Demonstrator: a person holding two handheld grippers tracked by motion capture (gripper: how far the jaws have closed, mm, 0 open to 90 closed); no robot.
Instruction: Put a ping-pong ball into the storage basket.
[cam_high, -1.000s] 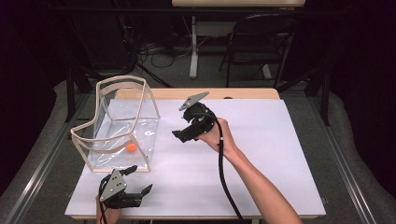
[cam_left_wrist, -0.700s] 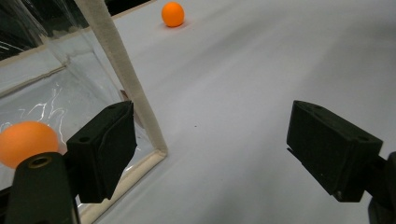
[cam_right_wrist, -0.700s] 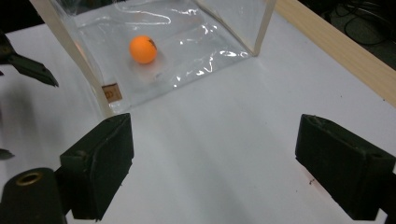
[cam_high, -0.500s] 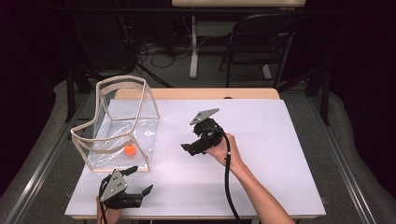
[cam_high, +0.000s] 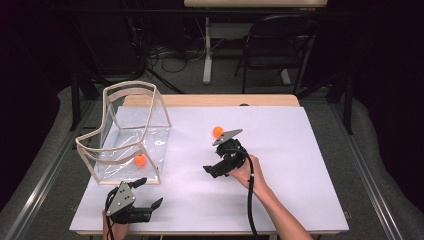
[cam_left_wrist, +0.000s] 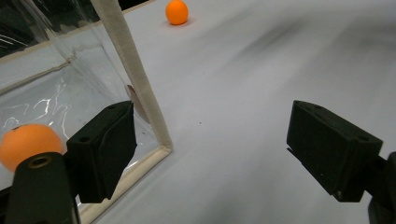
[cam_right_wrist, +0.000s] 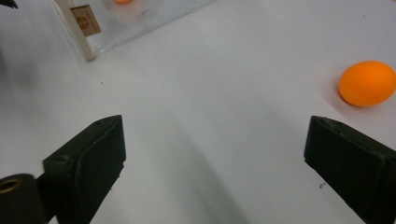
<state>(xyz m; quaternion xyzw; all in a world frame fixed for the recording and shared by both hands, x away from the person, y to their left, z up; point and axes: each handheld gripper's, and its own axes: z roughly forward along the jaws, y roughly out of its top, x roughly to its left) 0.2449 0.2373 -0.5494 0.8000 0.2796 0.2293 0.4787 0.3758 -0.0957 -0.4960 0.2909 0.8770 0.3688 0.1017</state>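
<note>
A clear bag-like container with cream trim (cam_high: 125, 132) stands open-topped at the left of the white table top (cam_high: 300, 175). One orange ball (cam_high: 140, 160) lies inside it. A second orange ball (cam_high: 218, 131) rests on the table just behind my right gripper (cam_high: 212, 162). That gripper hangs low over the middle of the table; its jaws have just been opening and nothing is between them. In the right gripper view the ball (cam_right_wrist: 367, 83) lies beyond the right jaw. My left gripper (cam_high: 151, 191) is open at the container's front corner (cam_left_wrist: 135, 88), with the inner ball (cam_left_wrist: 28, 144) behind its left jaw.
A small label (cam_right_wrist: 85, 19) sits on the container's trimmed edge. A black cable (cam_high: 250, 200) trails from the right gripper along the forearm. Chairs and cables stand on the floor beyond the table's far edge.
The right gripper has sunk from beside the container's top towards the table and shifted right and nearer. The ball on the table now shows behind it. The left gripper has stayed put.
</note>
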